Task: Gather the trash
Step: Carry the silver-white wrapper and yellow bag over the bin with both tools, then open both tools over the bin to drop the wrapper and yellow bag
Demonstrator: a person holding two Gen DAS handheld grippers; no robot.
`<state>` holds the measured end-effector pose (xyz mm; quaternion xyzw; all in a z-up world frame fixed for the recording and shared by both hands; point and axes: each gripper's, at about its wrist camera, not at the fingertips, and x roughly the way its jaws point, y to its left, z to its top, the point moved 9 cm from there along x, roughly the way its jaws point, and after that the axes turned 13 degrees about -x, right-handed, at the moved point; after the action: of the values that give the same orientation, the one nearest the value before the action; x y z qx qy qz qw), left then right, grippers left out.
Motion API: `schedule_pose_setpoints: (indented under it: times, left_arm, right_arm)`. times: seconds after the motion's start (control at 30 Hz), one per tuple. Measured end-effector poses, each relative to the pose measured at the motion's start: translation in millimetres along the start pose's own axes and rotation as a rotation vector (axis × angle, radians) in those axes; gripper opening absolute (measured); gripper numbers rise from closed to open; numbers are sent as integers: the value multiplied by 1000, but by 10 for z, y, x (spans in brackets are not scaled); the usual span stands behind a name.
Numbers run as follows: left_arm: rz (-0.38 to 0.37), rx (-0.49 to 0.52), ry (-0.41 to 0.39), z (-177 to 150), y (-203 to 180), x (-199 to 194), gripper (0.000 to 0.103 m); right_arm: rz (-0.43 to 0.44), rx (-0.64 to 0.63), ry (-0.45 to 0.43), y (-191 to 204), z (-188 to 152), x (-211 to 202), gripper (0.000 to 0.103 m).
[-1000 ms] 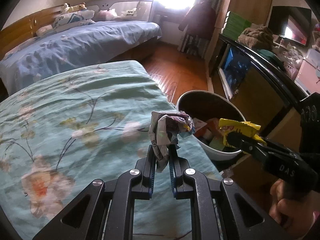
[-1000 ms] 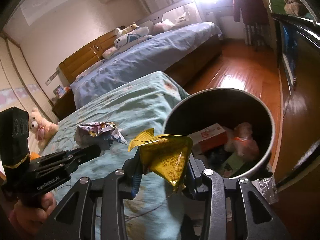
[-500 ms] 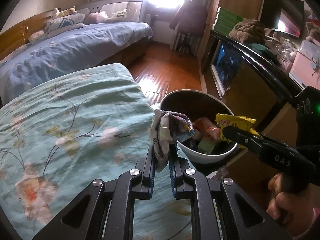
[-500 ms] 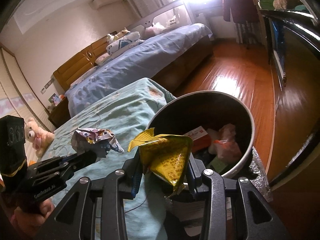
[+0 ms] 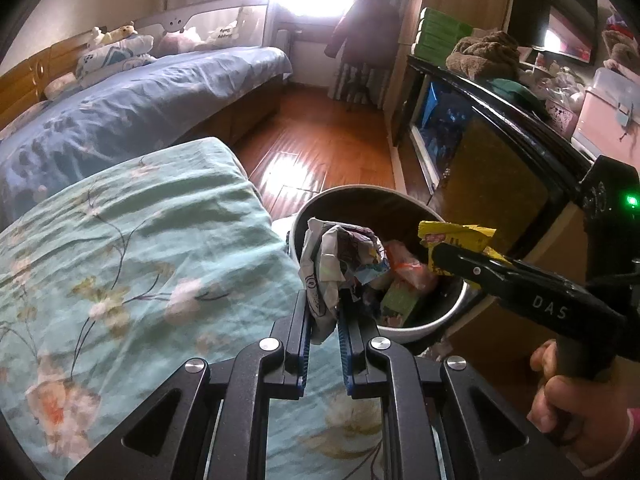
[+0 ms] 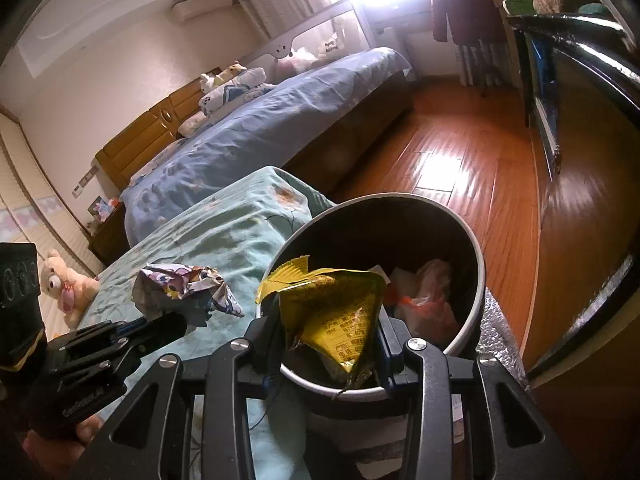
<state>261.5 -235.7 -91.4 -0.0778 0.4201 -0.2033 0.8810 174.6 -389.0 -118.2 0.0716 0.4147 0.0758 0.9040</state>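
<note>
My left gripper [image 5: 324, 312] is shut on a crumpled cartoon-print wrapper [image 5: 340, 260], which hangs at the near-left rim of the round trash bin [image 5: 360, 196]. In the right wrist view the same wrapper [image 6: 180, 288] shows above the teal bedspread, left of the bin [image 6: 478, 280]. My right gripper [image 6: 328, 340] is shut on a yellow snack packet [image 6: 336, 312], held over the near rim of the bin. From the left wrist view that packet [image 5: 452, 236] sits above the bin's right side. Several pieces of trash lie inside the bin.
A bed with a teal flowered cover [image 5: 120, 272] lies left of the bin. A blue-covered bed [image 5: 140, 96] stands beyond it. A dark cabinet [image 5: 500, 152] with clutter on top runs along the right. Wooden floor [image 5: 320, 140] opens behind the bin. A person's hand [image 5: 568, 400] grips the right tool.
Both grippers have moved toward the bin with their trash still held. The bin now sits closer and more central under the wrapper and the packet.
</note>
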Motion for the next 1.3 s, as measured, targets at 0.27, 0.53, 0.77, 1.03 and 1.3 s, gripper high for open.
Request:
schedule_pose_setpoints:
  times: [0.27,0.53,0.77,1.03,1.3]
  left_arm:
    - [4,14,6,47,-82,89,12]
    - [10,26,15,108,-145,223,11]
    - [16,35,22,132,-185,333,11]
    - [28,45,34,145,-206,441,11]
    - [28,48,48,152,-249,513,11]
  right_arm:
    - [-2,6,2,-71,46,51,38]
    - [-5,15,14,-167,89,144,38]
    - [-11,15,24,-247,134,225,39]
    - [-15,20,29,-310,170,296,39]
    - [-20,22,47,-385,172,374,41]
